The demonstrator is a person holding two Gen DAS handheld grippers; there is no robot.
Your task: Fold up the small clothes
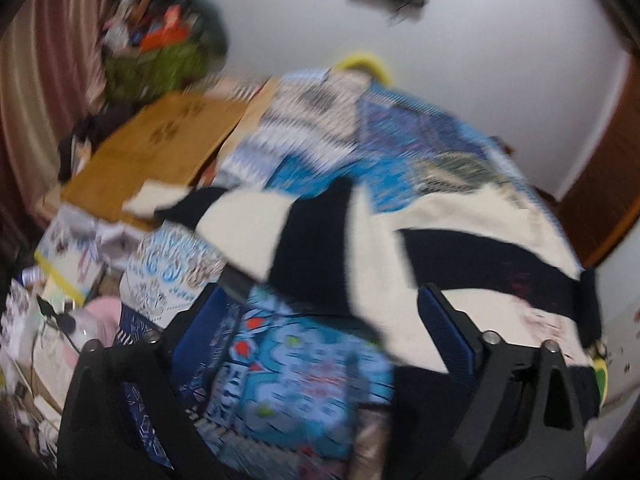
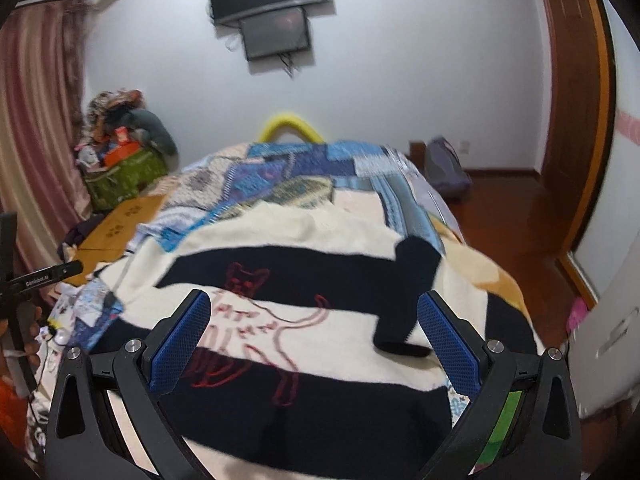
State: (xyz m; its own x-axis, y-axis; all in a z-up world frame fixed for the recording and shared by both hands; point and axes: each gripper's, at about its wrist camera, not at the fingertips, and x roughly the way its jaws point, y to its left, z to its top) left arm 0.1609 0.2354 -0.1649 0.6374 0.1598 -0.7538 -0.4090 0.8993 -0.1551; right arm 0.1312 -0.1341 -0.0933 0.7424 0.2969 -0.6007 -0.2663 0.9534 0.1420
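Note:
A cream and black striped sweater (image 2: 304, 268) with a red cat outline lies spread on a bed with a blue patchwork cover (image 2: 288, 168). One black-cuffed sleeve (image 2: 408, 292) lies folded over the body on the right. My right gripper (image 2: 316, 332) is open, hovering just above the sweater's middle, holding nothing. In the blurred left wrist view the sweater (image 1: 460, 220) lies ahead and to the right, with a sleeve (image 1: 240, 216) reaching left. My left gripper (image 1: 328, 320) is open over the bed's left side, above the blue cover (image 1: 304, 372), empty.
Flat cardboard (image 1: 160, 140) and a green basket of clutter (image 1: 160, 64) sit left of the bed. Papers and cables (image 1: 52, 320) lie low left. A wall screen (image 2: 272, 8), a wooden door (image 2: 572, 92), a bag on the floor (image 2: 444, 168) and a yellow arch (image 2: 288, 124) behind the bed show.

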